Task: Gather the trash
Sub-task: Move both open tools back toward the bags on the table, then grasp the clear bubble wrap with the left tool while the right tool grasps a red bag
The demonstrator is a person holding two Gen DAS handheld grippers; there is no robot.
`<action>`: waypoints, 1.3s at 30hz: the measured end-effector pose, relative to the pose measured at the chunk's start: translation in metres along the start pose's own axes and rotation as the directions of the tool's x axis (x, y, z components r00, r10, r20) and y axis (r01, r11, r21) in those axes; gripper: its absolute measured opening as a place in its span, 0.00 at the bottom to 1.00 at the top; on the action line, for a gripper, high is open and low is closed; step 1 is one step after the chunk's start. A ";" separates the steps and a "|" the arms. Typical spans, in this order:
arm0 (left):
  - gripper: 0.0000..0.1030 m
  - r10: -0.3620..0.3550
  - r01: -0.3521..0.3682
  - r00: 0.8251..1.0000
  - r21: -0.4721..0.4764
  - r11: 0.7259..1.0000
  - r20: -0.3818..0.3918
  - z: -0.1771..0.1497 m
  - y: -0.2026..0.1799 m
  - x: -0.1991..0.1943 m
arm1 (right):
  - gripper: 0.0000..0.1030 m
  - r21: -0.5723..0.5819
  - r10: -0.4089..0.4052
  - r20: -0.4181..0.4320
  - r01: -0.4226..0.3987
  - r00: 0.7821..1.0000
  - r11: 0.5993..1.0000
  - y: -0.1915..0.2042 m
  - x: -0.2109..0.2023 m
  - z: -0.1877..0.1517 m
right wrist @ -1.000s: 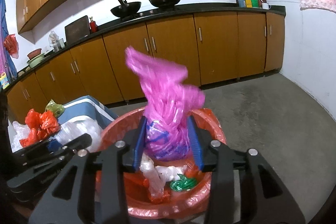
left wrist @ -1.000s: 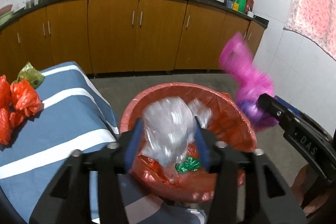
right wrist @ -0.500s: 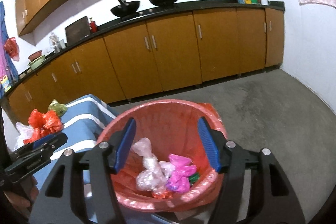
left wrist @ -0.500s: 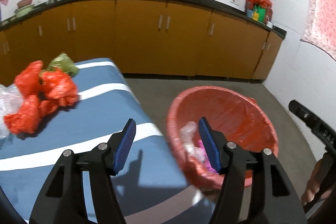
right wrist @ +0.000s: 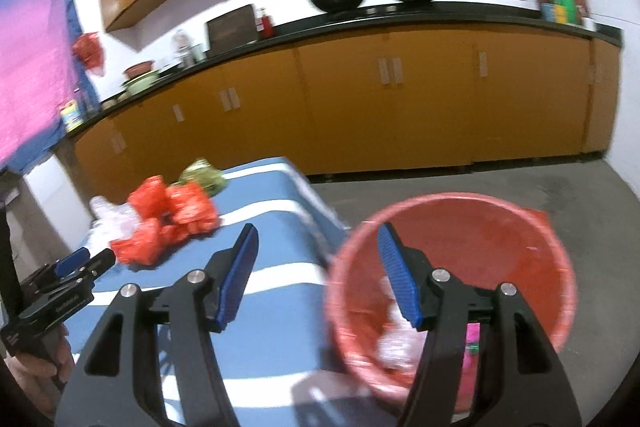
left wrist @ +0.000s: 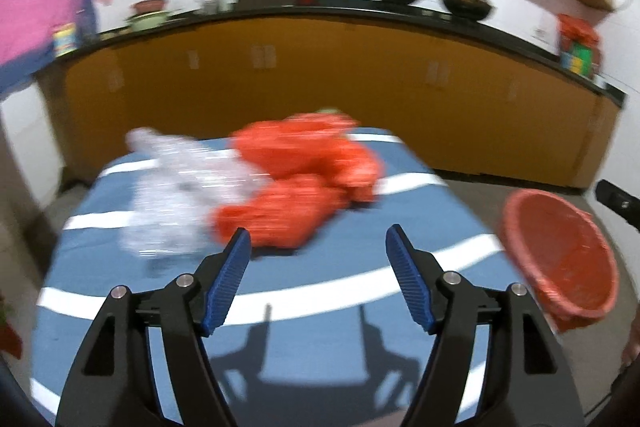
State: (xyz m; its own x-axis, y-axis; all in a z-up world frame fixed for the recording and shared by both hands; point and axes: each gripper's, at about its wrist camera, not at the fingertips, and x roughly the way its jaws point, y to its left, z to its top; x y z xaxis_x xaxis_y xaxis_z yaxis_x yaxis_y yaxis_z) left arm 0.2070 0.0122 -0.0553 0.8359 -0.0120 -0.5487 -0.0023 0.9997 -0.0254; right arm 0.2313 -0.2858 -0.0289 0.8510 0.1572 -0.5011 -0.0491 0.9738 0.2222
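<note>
My left gripper (left wrist: 318, 247) has just been opening and stands wide with nothing between its jaws, aimed at the red bags (left wrist: 304, 183) and the clear bag (left wrist: 180, 199) on the striped table (left wrist: 320, 307), because these remain to collect. My right gripper (right wrist: 316, 247) is also spread and empty, beside the bin (right wrist: 520, 251) where some trash already lies.
</note>
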 end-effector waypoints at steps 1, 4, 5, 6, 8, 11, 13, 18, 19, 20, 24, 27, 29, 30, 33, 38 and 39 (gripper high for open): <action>0.68 0.032 -0.032 0.999 -0.020 0.999 -0.002 0.000 0.016 0.001 | 0.60 -0.007 0.015 -0.005 -0.015 1.000 1.000 0.009 0.005 0.001; 0.70 0.108 -0.107 0.994 -0.075 0.991 0.000 0.001 0.057 0.002 | 0.60 -0.034 0.074 -0.030 -0.075 0.997 0.997 0.045 0.028 0.005; 0.71 0.131 -0.130 0.991 -0.096 0.987 0.001 0.002 0.070 0.003 | 0.60 -0.040 0.088 -0.037 -0.090 0.995 0.995 0.054 0.034 0.006; 0.72 0.142 -0.141 0.990 -0.108 0.984 0.003 0.002 0.078 0.003 | 0.60 -0.048 0.103 -0.044 -0.105 0.994 0.993 0.064 0.040 0.007; 0.73 0.173 -0.171 0.985 -0.138 0.975 0.003 0.002 0.098 0.005 | 0.60 -0.068 0.134 -0.063 -0.139 0.989 0.988 0.089 0.055 0.008; 0.75 0.203 -0.201 0.979 -0.163 0.966 -0.005 0.002 0.119 0.011 | 0.60 -0.097 0.164 -0.081 -0.172 0.983 0.980 0.118 0.073 0.007; 0.76 0.213 -0.212 0.977 -0.175 0.961 -0.013 0.000 0.130 0.016 | 0.60 -0.126 0.173 -0.094 -0.184 0.980 0.975 0.137 0.088 0.006; 0.78 0.212 -0.214 0.977 -0.186 0.959 -0.030 0.000 0.144 0.029 | 0.60 -0.123 0.118 -0.117 -0.132 0.986 0.984 0.145 0.128 0.008; 0.79 0.211 -0.213 0.977 -0.183 0.960 -0.033 0.000 0.146 0.032 | 0.60 -0.111 0.109 -0.129 -0.123 0.986 0.986 0.145 0.138 0.009; 0.79 0.209 -0.212 0.977 -0.184 0.960 -0.036 0.001 0.148 0.035 | 0.60 -0.101 0.101 -0.142 -0.116 0.985 0.988 0.144 0.149 0.011; 0.83 0.194 -0.200 0.980 -0.194 0.960 -0.048 0.001 0.155 0.045 | 0.70 -0.089 0.088 -0.178 -0.105 0.980 0.991 0.147 0.180 0.017; 0.85 0.182 -0.190 0.982 -0.204 0.960 -0.058 0.002 0.156 0.053 | 0.72 -0.101 0.073 -0.205 -0.095 0.976 0.990 0.150 0.198 0.019; 0.85 0.175 -0.184 0.982 -0.202 0.962 -0.065 0.004 0.156 0.059 | 0.73 -0.105 0.072 -0.231 -0.098 0.970 0.990 0.150 0.209 0.017; 0.85 0.172 -0.182 0.983 -0.201 0.963 -0.067 0.004 0.155 0.060 | 0.73 -0.108 0.067 -0.241 -0.096 0.968 0.990 0.150 0.212 0.015; 0.85 0.164 -0.175 0.984 -0.195 0.965 -0.071 0.006 0.155 0.065 | 0.54 -0.093 0.095 -0.288 -0.127 0.953 0.987 0.146 0.222 0.007; 0.85 0.152 -0.164 0.985 -0.169 0.972 -0.082 0.008 0.150 0.072 | 0.14 -0.153 0.116 -0.307 -0.169 0.944 0.974 0.151 0.217 -0.005; 0.85 0.153 -0.166 0.984 -0.162 0.973 -0.088 0.008 0.148 0.074 | 0.13 -0.159 0.117 -0.303 -0.172 0.946 0.972 0.152 0.214 -0.006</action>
State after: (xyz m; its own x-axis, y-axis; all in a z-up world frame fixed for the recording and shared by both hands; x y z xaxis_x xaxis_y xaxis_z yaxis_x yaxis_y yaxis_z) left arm 0.2727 0.1599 -0.0934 0.7743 0.1390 -0.6174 -0.2296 0.9708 -0.0693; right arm 0.4023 -0.1033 -0.1077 0.6404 0.3128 -0.7015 -0.2772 0.9459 0.1687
